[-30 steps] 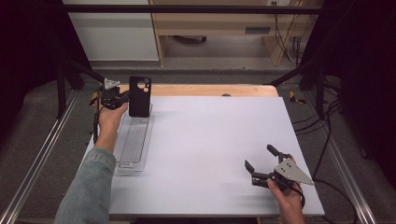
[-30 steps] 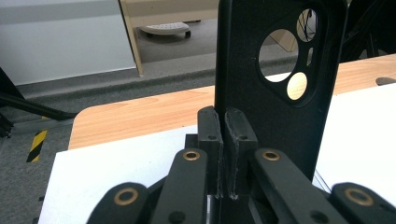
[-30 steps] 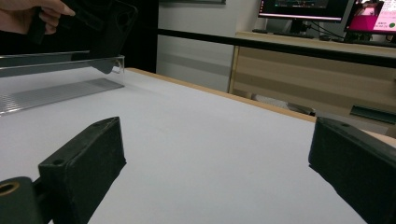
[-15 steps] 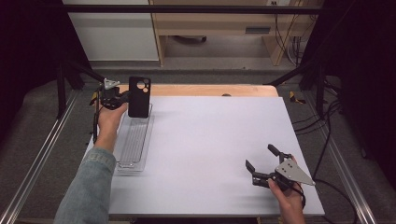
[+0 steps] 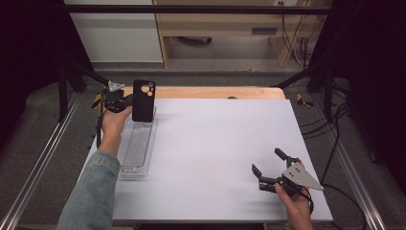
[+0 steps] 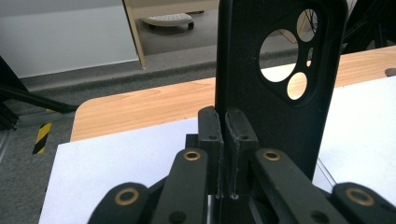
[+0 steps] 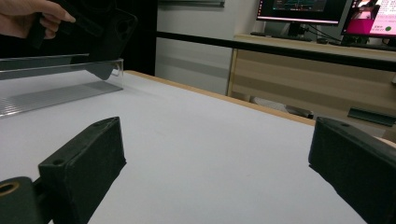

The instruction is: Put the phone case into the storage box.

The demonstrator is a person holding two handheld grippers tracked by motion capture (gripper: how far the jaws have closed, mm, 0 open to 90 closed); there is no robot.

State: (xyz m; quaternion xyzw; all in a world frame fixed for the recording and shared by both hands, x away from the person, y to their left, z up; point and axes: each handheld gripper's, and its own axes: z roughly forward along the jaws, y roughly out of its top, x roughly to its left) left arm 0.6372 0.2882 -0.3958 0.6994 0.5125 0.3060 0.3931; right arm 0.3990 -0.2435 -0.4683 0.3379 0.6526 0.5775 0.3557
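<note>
A black phone case (image 5: 143,100) with round camera cutouts stands upright over the far end of a clear plastic tray (image 5: 136,148) at the table's left side. My left gripper (image 5: 131,102) is shut on the case's left edge; in the left gripper view the pads (image 6: 208,126) pinch the thin wall of the case (image 6: 280,93). My right gripper (image 5: 266,161) rests near the front right of the white table top (image 5: 220,134), open, with nothing between its jaws. In the right gripper view (image 7: 219,154) the case (image 7: 112,37) and the tray (image 7: 46,93) lie far off at the upper left.
The tray is long, ribbed and runs along the table's left edge. A wooden strip (image 5: 215,92) borders the far edge of the white surface. Beyond it stand a cabinet (image 5: 115,33) and a wooden bench (image 5: 225,28). Metal rails flank the table.
</note>
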